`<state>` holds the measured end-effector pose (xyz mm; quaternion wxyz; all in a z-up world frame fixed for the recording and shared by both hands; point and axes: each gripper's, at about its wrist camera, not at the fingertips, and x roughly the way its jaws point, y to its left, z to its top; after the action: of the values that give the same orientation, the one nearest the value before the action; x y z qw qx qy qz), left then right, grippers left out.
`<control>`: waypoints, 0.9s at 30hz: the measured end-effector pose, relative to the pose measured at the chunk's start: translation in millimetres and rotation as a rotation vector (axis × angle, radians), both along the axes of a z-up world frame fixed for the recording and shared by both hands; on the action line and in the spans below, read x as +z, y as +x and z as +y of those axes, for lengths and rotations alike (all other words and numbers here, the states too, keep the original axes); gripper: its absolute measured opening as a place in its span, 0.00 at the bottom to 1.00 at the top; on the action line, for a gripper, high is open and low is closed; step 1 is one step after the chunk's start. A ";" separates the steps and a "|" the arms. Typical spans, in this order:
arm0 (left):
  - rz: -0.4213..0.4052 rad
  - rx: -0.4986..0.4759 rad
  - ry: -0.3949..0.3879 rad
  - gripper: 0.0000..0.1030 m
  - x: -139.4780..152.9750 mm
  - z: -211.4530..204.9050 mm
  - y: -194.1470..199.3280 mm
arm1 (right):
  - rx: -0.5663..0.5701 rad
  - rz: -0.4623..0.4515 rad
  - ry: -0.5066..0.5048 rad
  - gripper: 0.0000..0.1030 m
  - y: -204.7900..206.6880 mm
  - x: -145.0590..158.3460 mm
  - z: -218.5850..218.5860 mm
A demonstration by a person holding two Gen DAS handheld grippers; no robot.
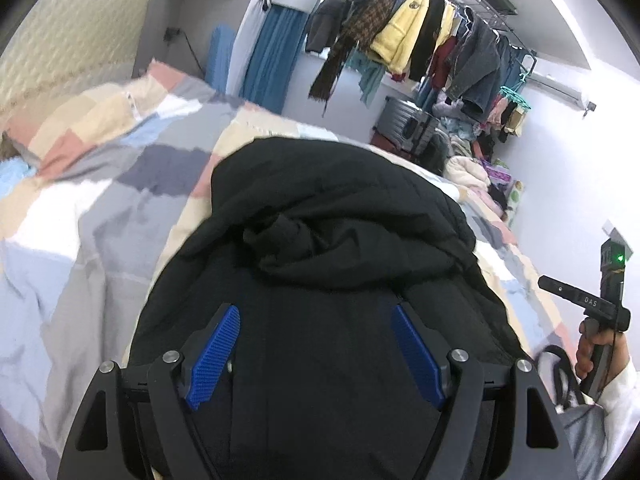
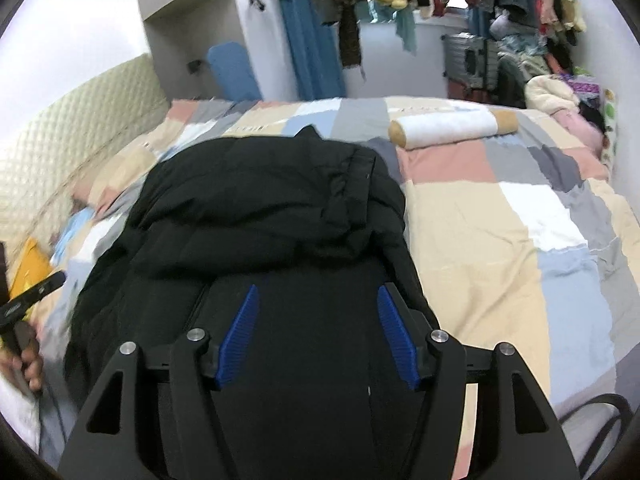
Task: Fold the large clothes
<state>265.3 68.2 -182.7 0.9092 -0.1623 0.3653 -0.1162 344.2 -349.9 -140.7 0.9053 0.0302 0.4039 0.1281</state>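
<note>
A black padded jacket (image 1: 340, 216) (image 2: 260, 208) lies folded in a bundle on the patchwork quilt of the bed, its hood or collar part bunched on top. My left gripper (image 1: 316, 312) hovers over the jacket's near part, open, blue pads (image 1: 216, 352) wide apart and holding nothing. Over the same bundle my right gripper (image 2: 318, 290) is open too, with no cloth caught between its blue pads (image 2: 396, 336). A hand holds the right gripper's handle (image 1: 600, 312) at the far right of the left wrist view. The left gripper's handle (image 2: 28, 300) shows at the left edge of the right wrist view.
The patchwork quilt (image 2: 500, 240) covers the bed. A rolled white and tan bolster (image 2: 448, 126) lies beyond the jacket. A quilted headboard (image 2: 60, 128) stands on the left. A rack of hanging clothes (image 1: 420, 28), a grey suitcase (image 1: 404, 120) and a clothes pile (image 2: 560, 92) line the far wall.
</note>
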 end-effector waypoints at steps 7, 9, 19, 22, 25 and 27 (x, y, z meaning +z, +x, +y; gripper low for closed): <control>0.207 -0.041 -0.025 0.76 -12.9 11.1 -9.0 | 0.030 0.106 0.067 0.62 -31.7 8.6 -48.4; 0.259 -0.047 -0.047 0.76 -17.3 15.1 -11.3 | 0.017 0.137 0.112 0.62 -38.8 6.8 -66.9; 0.558 -0.023 -0.165 0.76 -57.8 51.5 -11.0 | 0.055 0.401 0.378 0.70 -53.5 -54.3 -122.0; 0.646 0.001 -0.206 0.76 -73.2 61.4 -11.1 | 0.075 0.422 0.440 0.74 -56.3 -66.3 -125.0; 0.712 0.058 -0.245 0.76 -89.9 75.5 -10.9 | 0.100 0.472 0.459 0.79 -54.6 -80.5 -119.9; 0.731 0.105 -0.254 0.76 -97.4 86.3 -11.1 | 0.106 0.494 0.449 0.79 -53.4 -87.3 -121.0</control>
<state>254.1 154.5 -280.1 0.6964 -0.3227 0.6391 -0.0483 290.8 -470.8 -228.0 0.7430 0.2377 0.5737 0.2497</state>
